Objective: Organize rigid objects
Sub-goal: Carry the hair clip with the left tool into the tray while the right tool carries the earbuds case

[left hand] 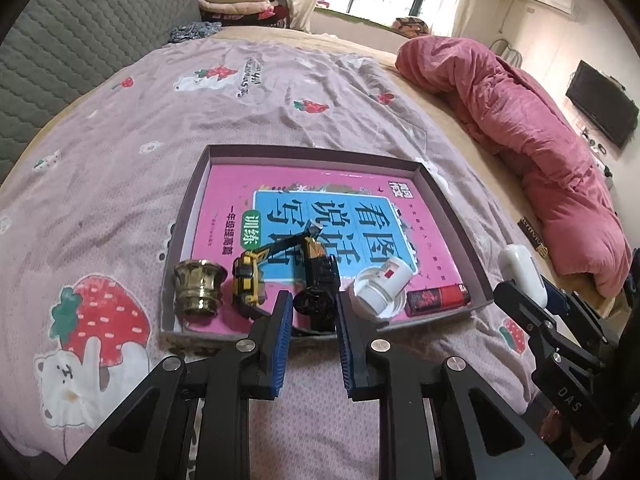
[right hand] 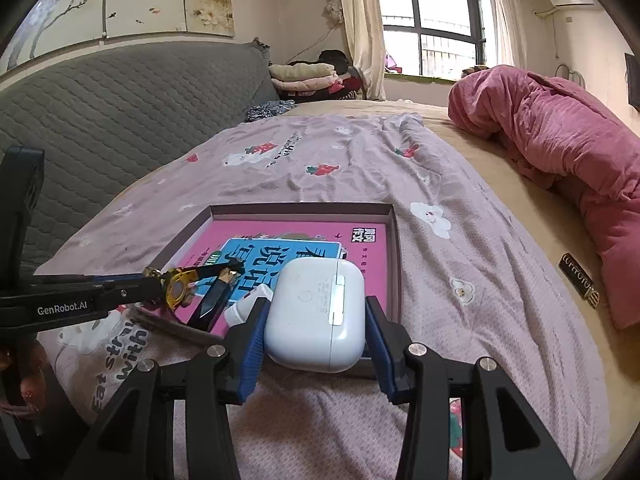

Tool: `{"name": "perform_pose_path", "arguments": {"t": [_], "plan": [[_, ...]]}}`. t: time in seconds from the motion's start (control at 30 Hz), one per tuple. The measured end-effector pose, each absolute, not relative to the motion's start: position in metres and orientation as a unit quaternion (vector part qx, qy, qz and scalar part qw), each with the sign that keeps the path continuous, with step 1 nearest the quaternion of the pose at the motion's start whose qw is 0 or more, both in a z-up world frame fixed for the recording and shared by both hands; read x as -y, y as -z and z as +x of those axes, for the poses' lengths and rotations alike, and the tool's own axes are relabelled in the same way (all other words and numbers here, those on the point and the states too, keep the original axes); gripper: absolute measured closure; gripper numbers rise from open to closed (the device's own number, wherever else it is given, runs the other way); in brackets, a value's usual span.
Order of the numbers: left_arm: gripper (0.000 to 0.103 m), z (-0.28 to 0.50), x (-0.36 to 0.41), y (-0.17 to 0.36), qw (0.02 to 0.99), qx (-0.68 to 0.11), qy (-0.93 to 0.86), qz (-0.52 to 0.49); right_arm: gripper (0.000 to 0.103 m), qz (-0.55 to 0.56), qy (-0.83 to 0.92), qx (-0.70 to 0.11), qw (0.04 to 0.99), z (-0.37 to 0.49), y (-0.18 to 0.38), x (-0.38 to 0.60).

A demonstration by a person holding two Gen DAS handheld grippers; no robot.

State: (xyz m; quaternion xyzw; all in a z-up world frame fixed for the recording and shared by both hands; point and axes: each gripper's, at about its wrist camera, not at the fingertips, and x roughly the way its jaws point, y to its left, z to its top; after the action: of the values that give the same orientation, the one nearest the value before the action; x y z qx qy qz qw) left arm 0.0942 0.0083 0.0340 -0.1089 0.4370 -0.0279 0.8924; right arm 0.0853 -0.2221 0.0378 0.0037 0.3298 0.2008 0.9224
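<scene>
A shallow box tray (left hand: 448, 208) with a pink book (left hand: 224, 208) in it lies on the bed. Along its near edge stand a brass cup (left hand: 198, 288), a yellow toy excavator (left hand: 250, 276), a white jar (left hand: 380, 284) on its side and a red lighter (left hand: 436, 299). My left gripper (left hand: 310, 316) is shut on a black-and-gold wristwatch (left hand: 318, 276) at the tray's near edge; the watch also shows in the right wrist view (right hand: 180, 290). My right gripper (right hand: 316, 320) is shut on a white earbud case (right hand: 316, 314), held above the tray's near right corner (right hand: 394, 280).
The bed has a pink strawberry-print sheet (left hand: 260, 92). A rolled pink quilt (left hand: 540, 132) lies along the right side. A grey padded headboard (right hand: 120, 120) is at the left. Folded clothes (left hand: 236, 4) are stacked at the far end near the window.
</scene>
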Motion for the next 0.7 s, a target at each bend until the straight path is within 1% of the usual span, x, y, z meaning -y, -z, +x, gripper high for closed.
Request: {"name": "perform_pose_path", "arguments": {"t": [0.3,0.7], "plan": [[0.082,0.123,-0.003,-0.012,0.885,-0.456,0.021,-0.096,0.057,0.010,-0.201,-0.336,0.920,0.100,-0.035,0.221],[0.082,0.130,-0.008,-0.004,0.885,-0.456,0.002,-0.092,0.057,0.003,-0.198,-0.355,0.914,0.110,-0.022,0.217]]}}
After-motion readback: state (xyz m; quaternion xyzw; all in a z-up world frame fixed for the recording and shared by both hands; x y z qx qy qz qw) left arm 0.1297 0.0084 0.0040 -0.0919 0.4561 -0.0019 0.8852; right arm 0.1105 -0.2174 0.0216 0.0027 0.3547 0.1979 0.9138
